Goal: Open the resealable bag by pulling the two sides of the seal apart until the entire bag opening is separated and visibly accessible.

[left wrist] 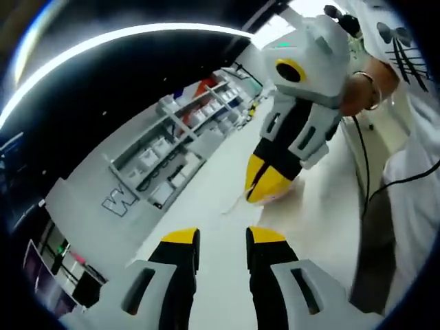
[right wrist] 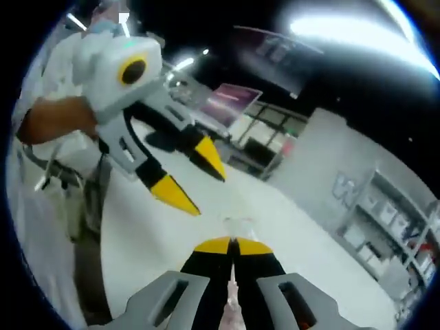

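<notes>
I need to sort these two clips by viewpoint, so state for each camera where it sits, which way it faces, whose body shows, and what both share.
Left gripper view: rides the left gripper, jaws open, facing the white table and the right gripper, shut on a thin clear plastic bag; a hand and white sleeve show.
Right gripper view: rides the right gripper, shut on the bag, facing the open left gripper; a forearm shows.
Shared: table, bag, grey shelving.
</notes>
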`<state>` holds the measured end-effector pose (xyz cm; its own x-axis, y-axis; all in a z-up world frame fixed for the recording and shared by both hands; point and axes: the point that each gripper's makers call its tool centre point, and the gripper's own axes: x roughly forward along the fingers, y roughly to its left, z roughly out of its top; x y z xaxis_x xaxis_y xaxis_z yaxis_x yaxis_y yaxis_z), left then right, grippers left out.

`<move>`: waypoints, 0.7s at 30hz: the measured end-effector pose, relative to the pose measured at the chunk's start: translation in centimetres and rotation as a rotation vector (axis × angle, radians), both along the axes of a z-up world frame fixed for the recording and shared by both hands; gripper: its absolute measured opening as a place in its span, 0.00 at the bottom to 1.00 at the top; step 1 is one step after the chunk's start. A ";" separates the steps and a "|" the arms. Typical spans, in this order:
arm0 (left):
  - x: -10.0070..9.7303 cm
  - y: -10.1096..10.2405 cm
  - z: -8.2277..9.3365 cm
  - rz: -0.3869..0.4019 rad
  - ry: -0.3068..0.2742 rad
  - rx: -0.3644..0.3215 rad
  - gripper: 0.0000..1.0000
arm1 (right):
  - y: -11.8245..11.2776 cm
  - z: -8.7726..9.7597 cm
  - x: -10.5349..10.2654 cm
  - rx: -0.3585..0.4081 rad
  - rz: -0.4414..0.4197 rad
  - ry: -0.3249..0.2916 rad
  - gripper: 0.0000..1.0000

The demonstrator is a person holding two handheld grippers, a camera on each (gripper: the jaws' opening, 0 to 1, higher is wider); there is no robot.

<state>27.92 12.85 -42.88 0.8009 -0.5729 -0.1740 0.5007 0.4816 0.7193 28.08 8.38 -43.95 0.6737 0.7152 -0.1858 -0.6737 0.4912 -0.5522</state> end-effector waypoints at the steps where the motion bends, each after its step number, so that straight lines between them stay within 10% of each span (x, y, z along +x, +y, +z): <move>1: 0.1 -0.3 0.1 -0.008 -0.010 0.010 0.25 | -0.2 0.2 -0.1 0.005 0.005 -0.003 0.00; 13: 1.0 -3.0 -0.6 -0.139 -0.281 0.420 0.13 | -1.3 0.7 -0.9 0.136 0.059 0.068 0.00; 21: 1.1 -3.1 0.1 -0.123 -0.350 0.423 0.11 | -1.1 0.5 -1.1 0.132 0.062 0.064 0.00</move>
